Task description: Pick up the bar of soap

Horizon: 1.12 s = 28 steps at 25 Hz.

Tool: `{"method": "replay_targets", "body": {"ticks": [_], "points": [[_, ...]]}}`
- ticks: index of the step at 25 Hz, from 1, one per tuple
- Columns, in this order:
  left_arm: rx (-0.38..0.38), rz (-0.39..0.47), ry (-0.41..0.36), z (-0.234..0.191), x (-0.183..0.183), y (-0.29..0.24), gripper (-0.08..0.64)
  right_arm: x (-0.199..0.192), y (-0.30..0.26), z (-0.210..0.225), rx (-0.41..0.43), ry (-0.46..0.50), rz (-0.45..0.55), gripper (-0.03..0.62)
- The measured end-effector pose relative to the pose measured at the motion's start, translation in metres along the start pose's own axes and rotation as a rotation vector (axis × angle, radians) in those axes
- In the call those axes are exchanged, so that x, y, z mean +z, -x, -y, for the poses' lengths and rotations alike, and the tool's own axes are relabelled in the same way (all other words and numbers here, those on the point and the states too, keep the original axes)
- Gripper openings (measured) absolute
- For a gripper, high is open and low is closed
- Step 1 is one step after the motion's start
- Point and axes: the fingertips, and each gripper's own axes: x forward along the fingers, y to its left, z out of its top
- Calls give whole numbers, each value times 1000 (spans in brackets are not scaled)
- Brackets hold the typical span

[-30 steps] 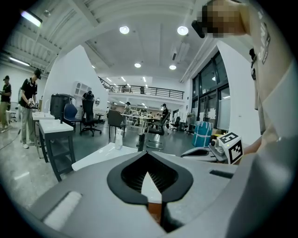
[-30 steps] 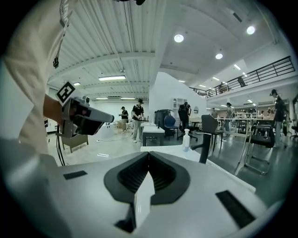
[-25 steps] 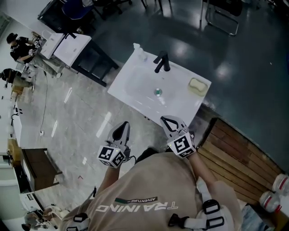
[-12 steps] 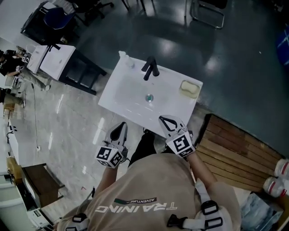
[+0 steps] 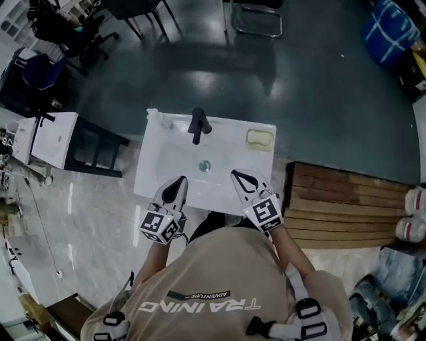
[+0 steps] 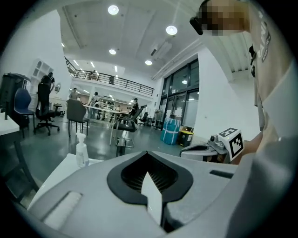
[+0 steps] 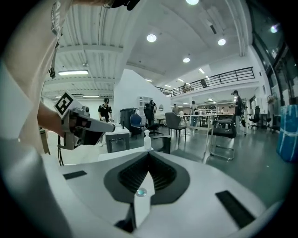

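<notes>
Shirt [image 5: 206,286] cloth, beige, filled the bottom of the head view. Just ahead of it, both claws hung side by side over the near edge of the white counter [image 5: 150,170]. The left claw [image 5: 181,180] was pressed together with nothing in it. The right claw [image 5: 235,175] was likewise pressed together and empty. Between and beyond their tips sat the basin drain [image 5: 205,166]. Farther back stood the black faucet [image 5: 198,124]. The bar of soap [image 5: 259,138], pale yellow, lay on the counter's far right corner, right of the faucet and well apart from both claws. A clear pump bottle [image 5: 154,117] stood at the far left corner. Wooden decking [image 5: 339,200] lay to the counter's right. A chair [image 5: 253,16] stood on the dark floor beyond.
</notes>
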Motion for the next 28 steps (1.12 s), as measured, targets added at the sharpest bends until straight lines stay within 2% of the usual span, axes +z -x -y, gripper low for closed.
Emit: {"method": "replay_targets", "body": {"ticks": [3, 6, 12, 16, 22, 28], "points": [[-72, -17, -9, -10, 2, -17, -3, 5, -3, 8, -75, -7, -10, 5], [-180, -24, -18, -9, 3, -45, -5, 2, 7, 21, -187, -33, -41, 5], [-322, -34, -48, -8, 4, -72, -5, -5, 20, 44, -348, -208, -36, 5], [-421, -42, -54, -3, 7, -85, -5, 0, 30, 57, -455, -211, -37, 5], [-470, -59, -65, 0, 7, -89, -3, 7, 32, 57, -498, -186, -41, 5], [-470, -82, -70, 9, 0, -95, -5, 9, 35, 56, -484, -162, -31, 5]]}}
